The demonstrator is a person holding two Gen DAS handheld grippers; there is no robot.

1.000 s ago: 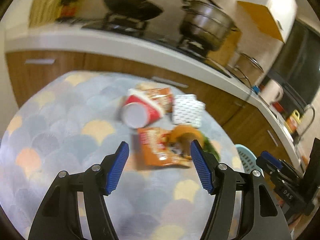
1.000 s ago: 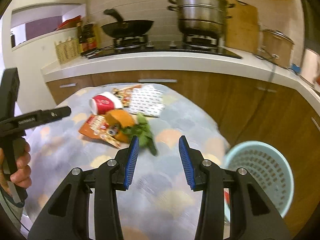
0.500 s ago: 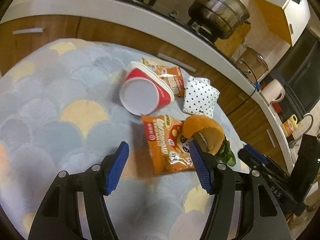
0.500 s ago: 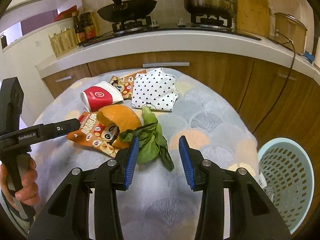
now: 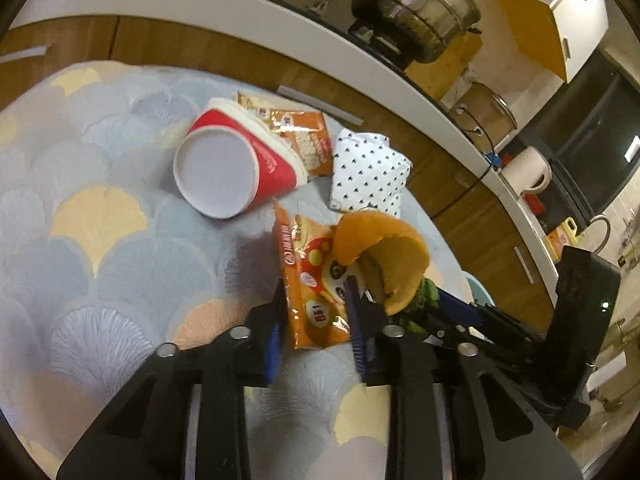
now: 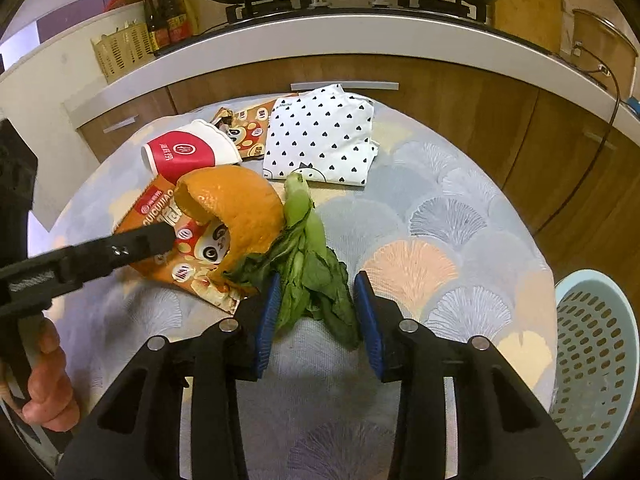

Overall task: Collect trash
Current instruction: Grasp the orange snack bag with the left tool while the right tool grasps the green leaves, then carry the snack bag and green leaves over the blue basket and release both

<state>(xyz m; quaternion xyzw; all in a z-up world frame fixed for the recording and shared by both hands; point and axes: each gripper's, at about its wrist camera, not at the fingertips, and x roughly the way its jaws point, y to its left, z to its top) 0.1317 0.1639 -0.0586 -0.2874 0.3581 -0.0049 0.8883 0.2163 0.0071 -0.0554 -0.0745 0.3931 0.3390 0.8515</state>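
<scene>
Trash lies on a round table with a scallop-pattern cloth (image 5: 100, 248). An orange snack wrapper (image 5: 312, 276) lies flat, and my left gripper (image 5: 316, 304) is partly closed around its near end, fingers on either side. An orange peel (image 5: 380, 248) rests on the wrapper. My right gripper (image 6: 316, 304) is open and straddles a green leafy vegetable (image 6: 308, 256). A red paper cup (image 5: 232, 168) lies on its side; a second snack wrapper (image 5: 304, 136) and a heart-print white packet (image 6: 324, 136) lie behind.
A light blue perforated basket (image 6: 596, 360) stands beside the table at the right. A kitchen counter (image 6: 360, 40) with a stove, a wok and a steel pot runs behind. The left gripper also shows in the right wrist view (image 6: 100, 252).
Both grippers moved forward and down to the trash. The left jaws narrowed around the orange wrapper. The right jaws came to either side of the vegetable.
</scene>
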